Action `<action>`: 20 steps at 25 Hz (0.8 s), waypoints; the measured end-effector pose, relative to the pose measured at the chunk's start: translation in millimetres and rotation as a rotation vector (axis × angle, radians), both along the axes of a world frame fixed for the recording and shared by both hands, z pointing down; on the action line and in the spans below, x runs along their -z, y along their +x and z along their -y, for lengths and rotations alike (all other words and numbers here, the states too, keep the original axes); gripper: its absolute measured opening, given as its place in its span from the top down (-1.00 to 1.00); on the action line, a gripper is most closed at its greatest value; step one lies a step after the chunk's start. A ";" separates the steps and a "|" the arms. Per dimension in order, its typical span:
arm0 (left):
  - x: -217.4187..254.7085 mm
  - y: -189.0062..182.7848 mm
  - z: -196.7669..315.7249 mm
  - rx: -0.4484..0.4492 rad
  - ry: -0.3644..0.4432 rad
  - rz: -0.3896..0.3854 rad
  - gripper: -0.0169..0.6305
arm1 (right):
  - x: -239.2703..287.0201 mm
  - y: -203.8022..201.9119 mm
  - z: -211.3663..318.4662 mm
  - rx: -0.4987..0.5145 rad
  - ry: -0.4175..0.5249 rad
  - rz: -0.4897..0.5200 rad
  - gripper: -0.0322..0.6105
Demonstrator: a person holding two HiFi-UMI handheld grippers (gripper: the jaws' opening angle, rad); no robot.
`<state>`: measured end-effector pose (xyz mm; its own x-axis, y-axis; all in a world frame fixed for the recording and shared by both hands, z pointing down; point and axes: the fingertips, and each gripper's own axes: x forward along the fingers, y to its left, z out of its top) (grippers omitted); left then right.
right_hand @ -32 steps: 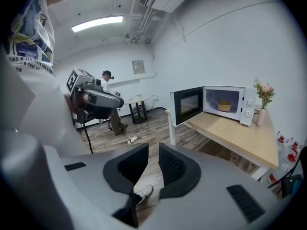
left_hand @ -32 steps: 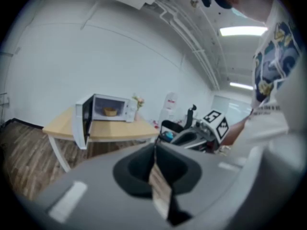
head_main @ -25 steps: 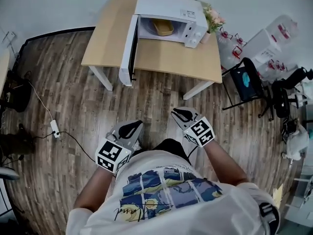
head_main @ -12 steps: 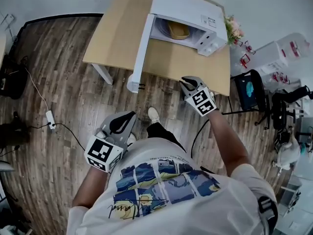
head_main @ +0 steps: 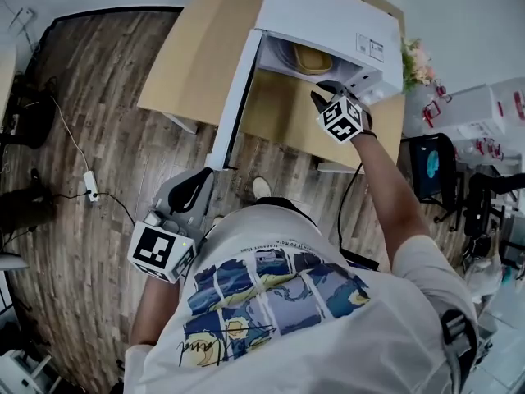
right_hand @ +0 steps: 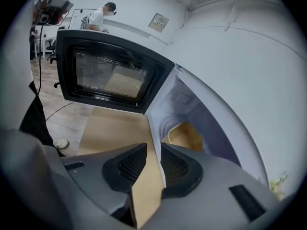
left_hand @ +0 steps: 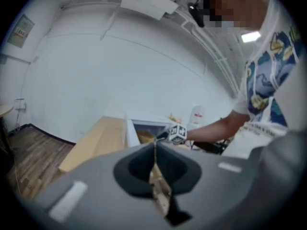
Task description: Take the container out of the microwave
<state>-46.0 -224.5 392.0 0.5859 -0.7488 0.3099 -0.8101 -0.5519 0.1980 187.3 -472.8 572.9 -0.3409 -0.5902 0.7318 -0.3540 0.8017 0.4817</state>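
The white microwave [head_main: 328, 15] stands on a wooden table [head_main: 205, 48] with its door [right_hand: 112, 75] swung wide open to the left. A yellow container [head_main: 312, 57] sits inside the cavity; the right gripper view shows this container [right_hand: 184, 135] just past the jaws. My right gripper [head_main: 321, 91] is held in front of the opening, over the table's bare top. Its jaws [right_hand: 153, 150] stand slightly apart with nothing between them. My left gripper [head_main: 199, 183] hangs low beside my hip, away from the table, tips [left_hand: 154, 147] together and holding nothing.
A small flower pot [head_main: 417, 64] stands right of the microwave. A black folding chair [head_main: 426, 167] and white crates [head_main: 484, 113] are on the right. A power strip with cable [head_main: 90, 195] lies on the wooden floor at the left. A person [right_hand: 100, 16] stands far back.
I have stepped up to the table. My right gripper rose from waist height to the microwave's opening. The left gripper stayed low at my side.
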 end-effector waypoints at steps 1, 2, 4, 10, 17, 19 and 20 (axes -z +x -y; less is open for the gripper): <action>-0.9 1.0 5.5 0.012 -0.005 0.004 0.91 | -4.5 0.1 9.6 0.011 -0.002 -0.013 0.63; -2.2 2.2 10.8 0.024 -0.009 0.007 0.91 | -9.4 0.3 18.0 0.022 -0.005 -0.028 0.62; -4.0 4.8 21.4 0.047 -0.014 0.012 0.91 | -18.3 1.5 33.4 0.045 -0.002 -0.062 0.60; -6.8 8.3 41.0 0.110 -0.026 0.021 0.91 | -36.9 4.8 65.2 0.087 0.019 -0.162 0.60; -10.4 6.5 50.4 0.143 -0.033 0.020 0.91 | -51.8 8.7 81.8 0.125 0.020 -0.269 0.63; -9.7 7.7 52.6 0.138 -0.033 0.023 0.91 | -55.6 9.7 84.1 0.143 0.019 -0.297 0.66; -9.4 8.4 53.0 0.134 -0.034 0.024 0.91 | -57.6 10.0 84.6 0.151 0.016 -0.311 0.66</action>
<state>-37.5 -277.5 401.4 0.4733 -0.8089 0.3489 -0.8809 -0.4315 0.1945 197.3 -557.4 630.4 -0.1878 -0.5620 0.8055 -0.0662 0.8255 0.5605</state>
